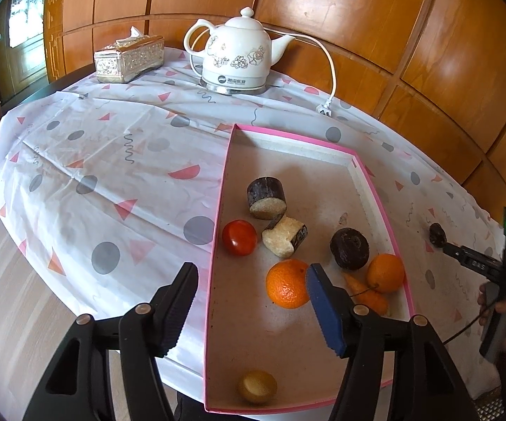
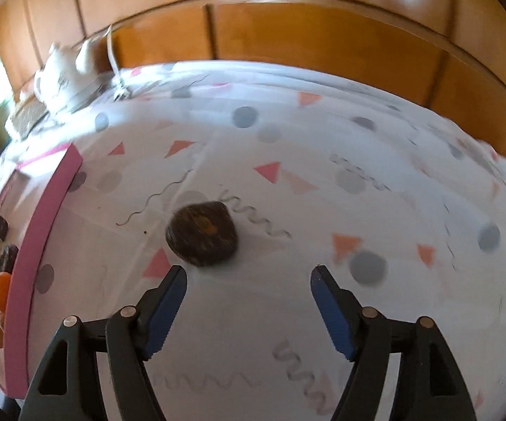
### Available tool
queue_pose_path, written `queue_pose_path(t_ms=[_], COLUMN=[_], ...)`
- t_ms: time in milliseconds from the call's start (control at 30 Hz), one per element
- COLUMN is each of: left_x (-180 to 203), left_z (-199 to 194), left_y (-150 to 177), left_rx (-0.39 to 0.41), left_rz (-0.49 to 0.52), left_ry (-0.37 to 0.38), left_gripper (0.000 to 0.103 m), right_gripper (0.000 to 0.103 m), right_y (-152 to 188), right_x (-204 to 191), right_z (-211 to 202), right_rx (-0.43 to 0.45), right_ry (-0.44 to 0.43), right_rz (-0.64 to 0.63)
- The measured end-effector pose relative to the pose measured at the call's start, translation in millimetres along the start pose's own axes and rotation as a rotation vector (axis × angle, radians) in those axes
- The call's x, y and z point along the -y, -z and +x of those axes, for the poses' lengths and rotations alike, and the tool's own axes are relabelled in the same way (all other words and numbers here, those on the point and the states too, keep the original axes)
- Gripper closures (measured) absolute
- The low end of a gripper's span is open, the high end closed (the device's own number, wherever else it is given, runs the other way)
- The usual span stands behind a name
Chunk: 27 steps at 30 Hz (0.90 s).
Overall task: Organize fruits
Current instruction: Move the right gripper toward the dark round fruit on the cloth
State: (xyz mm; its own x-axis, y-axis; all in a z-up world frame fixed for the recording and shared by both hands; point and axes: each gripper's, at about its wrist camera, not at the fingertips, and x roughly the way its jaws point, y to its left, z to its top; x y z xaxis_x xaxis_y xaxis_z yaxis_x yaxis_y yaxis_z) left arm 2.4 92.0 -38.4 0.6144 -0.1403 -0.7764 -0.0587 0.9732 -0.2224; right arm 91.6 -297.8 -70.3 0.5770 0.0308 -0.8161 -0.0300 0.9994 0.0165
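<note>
A: Where is the loose fruit?
B: A dark brown piece (image 2: 202, 234) lies on the desk's patterned cloth (image 2: 323, 210), at 11 o'clock just ahead of the right tongs (image 2: 248, 280), which gape wide and hold nothing.
A: And the left tongs (image 1: 253, 280)?
B: Wide too, empty, over the pink tray (image 1: 217, 245), an orange (image 1: 287, 288) between the tips.

Left wrist overlooks the pink box (image 1: 379, 193); right wrist, low, sees its edge.
</note>
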Motion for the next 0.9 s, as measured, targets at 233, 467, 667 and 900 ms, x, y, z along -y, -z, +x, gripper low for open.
queue_pose_path(t_ms=[233, 467, 667, 900], left_x=[2, 3, 3, 4], left_z=[2, 2, 0, -2], left_y=[-1, 0, 0, 0], left_rx=[-0.010, -0.011, -0.012, -0.010], left_rz=[0.002, 0.002, -0.006, -0.003], left_ry=[0.001, 0.002, 0.001, -0.005], left_gripper=[0.039, 0.039, 0.038, 0.037], right_gripper=[0.036, 0.058, 0.035, 0.039], right_y=[-15, -18, -22, -34], right_x=[-11, -19, -24, -34], right_z=[26, 28, 27, 35], right_rx=[-0.064, -0.059, -0.050, -0.052], right_ry=[-0.019, -0.049, 0.016, 0.015], right_rz=[-0.074, -0.085, -0.156, -0.215])
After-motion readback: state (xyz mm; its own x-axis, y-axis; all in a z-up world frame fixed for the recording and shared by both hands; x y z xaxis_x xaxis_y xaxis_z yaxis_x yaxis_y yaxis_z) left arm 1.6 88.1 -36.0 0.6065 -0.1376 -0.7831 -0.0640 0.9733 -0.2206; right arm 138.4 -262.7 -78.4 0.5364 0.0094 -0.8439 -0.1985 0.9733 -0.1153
